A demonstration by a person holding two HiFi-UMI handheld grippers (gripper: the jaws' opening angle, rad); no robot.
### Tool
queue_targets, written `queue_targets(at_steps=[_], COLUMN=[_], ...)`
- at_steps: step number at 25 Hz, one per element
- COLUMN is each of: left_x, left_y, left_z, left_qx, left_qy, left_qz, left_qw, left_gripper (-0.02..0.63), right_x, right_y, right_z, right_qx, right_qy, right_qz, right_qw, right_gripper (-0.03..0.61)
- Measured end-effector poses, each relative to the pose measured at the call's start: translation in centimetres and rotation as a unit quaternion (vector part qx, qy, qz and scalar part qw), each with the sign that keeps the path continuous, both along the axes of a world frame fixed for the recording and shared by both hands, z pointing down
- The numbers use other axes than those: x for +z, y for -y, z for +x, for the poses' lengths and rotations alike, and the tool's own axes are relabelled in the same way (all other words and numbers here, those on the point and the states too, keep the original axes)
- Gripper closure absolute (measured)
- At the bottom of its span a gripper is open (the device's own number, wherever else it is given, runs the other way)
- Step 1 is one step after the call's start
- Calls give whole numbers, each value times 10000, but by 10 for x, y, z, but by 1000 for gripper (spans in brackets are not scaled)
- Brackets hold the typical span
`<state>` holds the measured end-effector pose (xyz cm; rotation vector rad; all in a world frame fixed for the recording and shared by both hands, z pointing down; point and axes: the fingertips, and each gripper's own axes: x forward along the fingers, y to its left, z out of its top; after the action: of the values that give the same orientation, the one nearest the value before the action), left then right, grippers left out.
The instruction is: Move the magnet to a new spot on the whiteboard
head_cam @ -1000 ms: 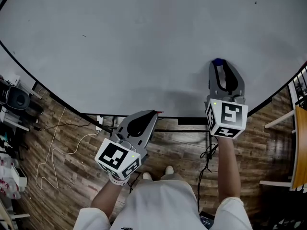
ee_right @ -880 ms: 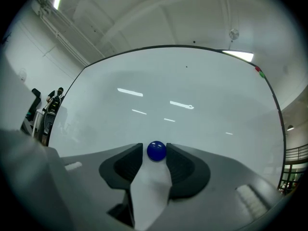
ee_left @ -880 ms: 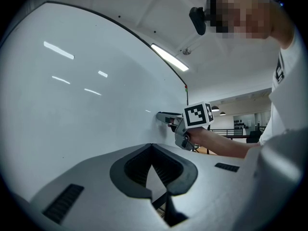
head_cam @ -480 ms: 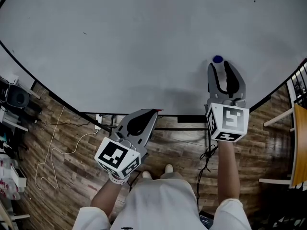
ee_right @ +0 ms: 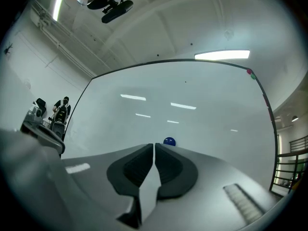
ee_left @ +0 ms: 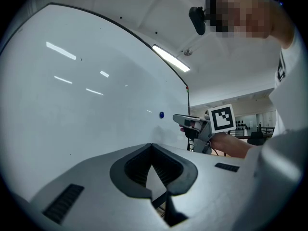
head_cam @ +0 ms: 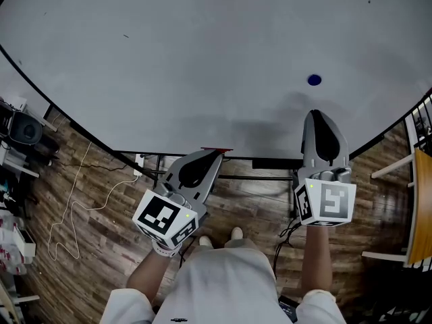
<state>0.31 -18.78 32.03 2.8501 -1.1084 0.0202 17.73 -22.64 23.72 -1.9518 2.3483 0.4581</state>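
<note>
A small round blue magnet [head_cam: 314,80] sticks to the large whiteboard [head_cam: 202,59] at its right side, touched by nothing. My right gripper [head_cam: 320,115] hangs just below the magnet, clear of it, its jaws closing to a thin slit with nothing between them. In the right gripper view the magnet [ee_right: 169,141] shows just beyond the fingertips of the right gripper [ee_right: 153,146]. My left gripper [head_cam: 217,155] is held low by the board's bottom edge, shut and empty. The left gripper view shows the left gripper [ee_left: 152,146], the magnet [ee_left: 161,114] and the right gripper [ee_left: 178,118] far off.
The whiteboard stands on a dark metal frame [head_cam: 270,164] over a wooden floor. A black speaker and other gear [head_cam: 23,133] sit at the left, with a thin cable [head_cam: 74,208] trailing on the floor. A wooden piece of furniture [head_cam: 422,208] stands at the right edge.
The right gripper let go of the magnet, pulled back down away from it and brought its jaws together. The magnet stays on the board. The left gripper barely moved.
</note>
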Motion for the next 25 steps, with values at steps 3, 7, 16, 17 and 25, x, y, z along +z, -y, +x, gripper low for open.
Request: queue_targets(at_steps=[3, 7, 16, 17, 25], left_x=[-1, -1, 9, 11, 31], left_y=[-2, -6, -17, -19, -31], left_z=[-3, -9, -33, -36, -48], left_qx=[-53, -161, -468, -503, -729], left_qy=[3, -21, -43, -38, 46], left_qz=[18, 39, 61, 61, 83], left_qw=[10000, 9999, 9989, 9987, 9973], left_gripper=[607, 607, 607, 607, 607], right_x=[7, 24, 85, 90, 125], right_y=[-12, -25, -59, -63, -80], right_z=[-4, -8, -16, -19, -29], right_qx=[-114, -218, -472, -483, -490], right_qy=[69, 183, 528, 500, 433], right_qz=[-89, -268, -803, -818, -1035], right_qw=[9999, 9992, 9942, 9942, 9925], right_gripper=[568, 568, 569, 569, 569])
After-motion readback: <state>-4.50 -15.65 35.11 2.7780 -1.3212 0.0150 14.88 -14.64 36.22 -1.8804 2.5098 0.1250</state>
